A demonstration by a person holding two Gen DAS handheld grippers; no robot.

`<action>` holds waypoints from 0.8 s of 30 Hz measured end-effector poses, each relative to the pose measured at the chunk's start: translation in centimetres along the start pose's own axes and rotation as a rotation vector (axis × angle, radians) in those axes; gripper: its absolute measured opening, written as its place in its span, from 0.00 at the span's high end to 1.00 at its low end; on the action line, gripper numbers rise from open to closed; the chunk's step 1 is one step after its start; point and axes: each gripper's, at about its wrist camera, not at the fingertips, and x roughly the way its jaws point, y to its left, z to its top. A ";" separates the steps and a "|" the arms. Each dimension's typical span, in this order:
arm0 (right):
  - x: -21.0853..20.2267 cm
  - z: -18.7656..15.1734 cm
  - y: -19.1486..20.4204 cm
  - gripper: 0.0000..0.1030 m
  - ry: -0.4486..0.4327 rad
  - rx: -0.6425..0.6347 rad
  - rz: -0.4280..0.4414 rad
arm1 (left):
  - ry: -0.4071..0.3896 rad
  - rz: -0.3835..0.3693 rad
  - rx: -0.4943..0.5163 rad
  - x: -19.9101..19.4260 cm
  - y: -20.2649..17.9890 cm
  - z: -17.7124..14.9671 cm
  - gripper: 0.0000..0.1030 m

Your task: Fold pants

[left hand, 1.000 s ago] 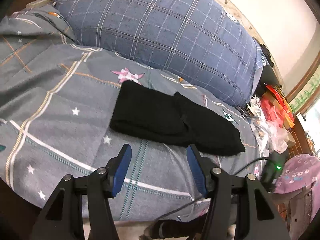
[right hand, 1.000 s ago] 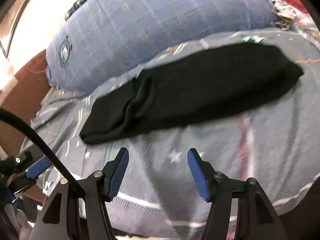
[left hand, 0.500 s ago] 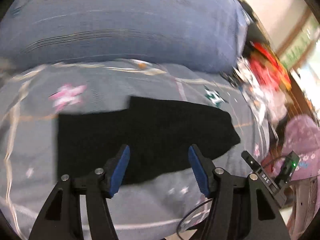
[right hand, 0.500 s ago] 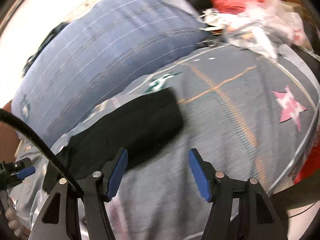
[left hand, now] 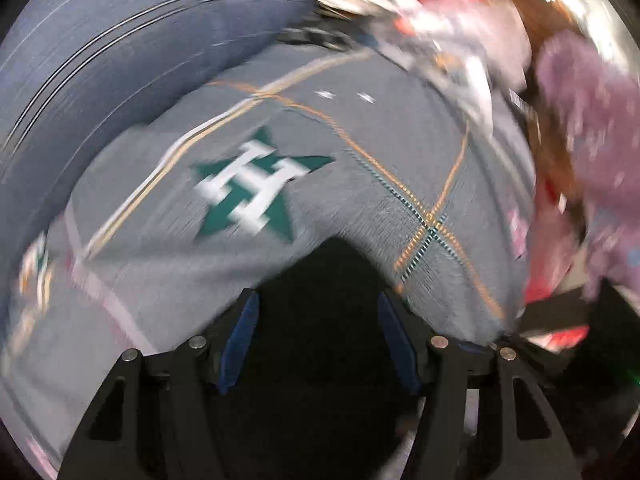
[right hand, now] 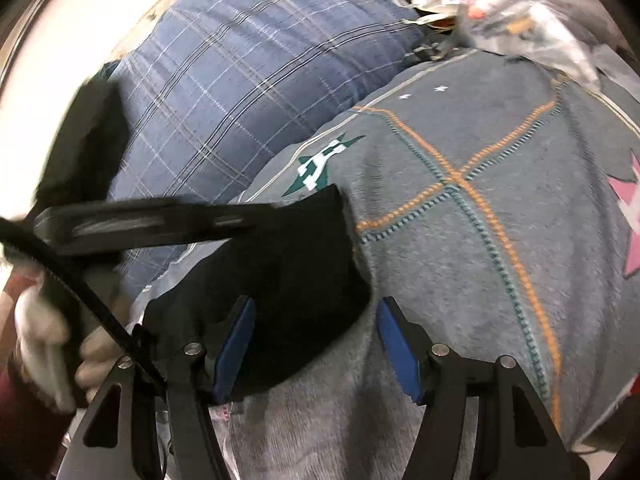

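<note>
**Black pants on grey bedspread: both grippers now at one end of the garment**

- Left gripper: the left wrist view is heavily blurred. Jaws stand apart with the dark pants filling the gap between them; whether the pads press the cloth cannot be told. The jaws have just been opening a little. A second ago this view showed the whole folded garment lying ahead, clear of the jaws; now only a pointed corner of it shows, directly under the gripper.
- Green star emblem: printed on the grey bedspread, just beyond the pants' corner. Earlier it sat far off at the garment's distant end.
- Blue plaid pillow: along the bed's far side, as before.
- Pants, right wrist view: one end lies on the bedspread, its corner touching the star emblem. A second ago the full length stretched across this view.
- Left gripper seen from the right: a dark blurred bar over the pants' edge, held by a gloved hand.
- Right gripper: jaws moderately wide, unchanged; the pants' near edge lies between them, nothing clamped.
- Orange and teal stitched cross: on bare bedspread, right of the pants.
</note>
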 end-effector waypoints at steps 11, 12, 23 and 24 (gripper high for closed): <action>-2.2 -0.5 1.2 0.34 -0.077 -0.110 -0.049 | -0.044 0.021 0.170 -2.4 -2.8 -1.2 0.91; -2.5 -0.3 1.7 0.30 -0.095 -0.137 -0.048 | -0.063 0.007 0.155 -3.3 -2.7 -1.5 0.91; -0.6 1.1 5.0 0.87 0.028 -0.193 0.102 | -0.252 -0.152 -0.020 -12.1 -0.8 -5.2 0.95; -0.9 1.0 5.6 0.88 0.037 -0.192 0.107 | -0.269 -0.161 -0.043 -12.9 -0.2 -5.9 0.95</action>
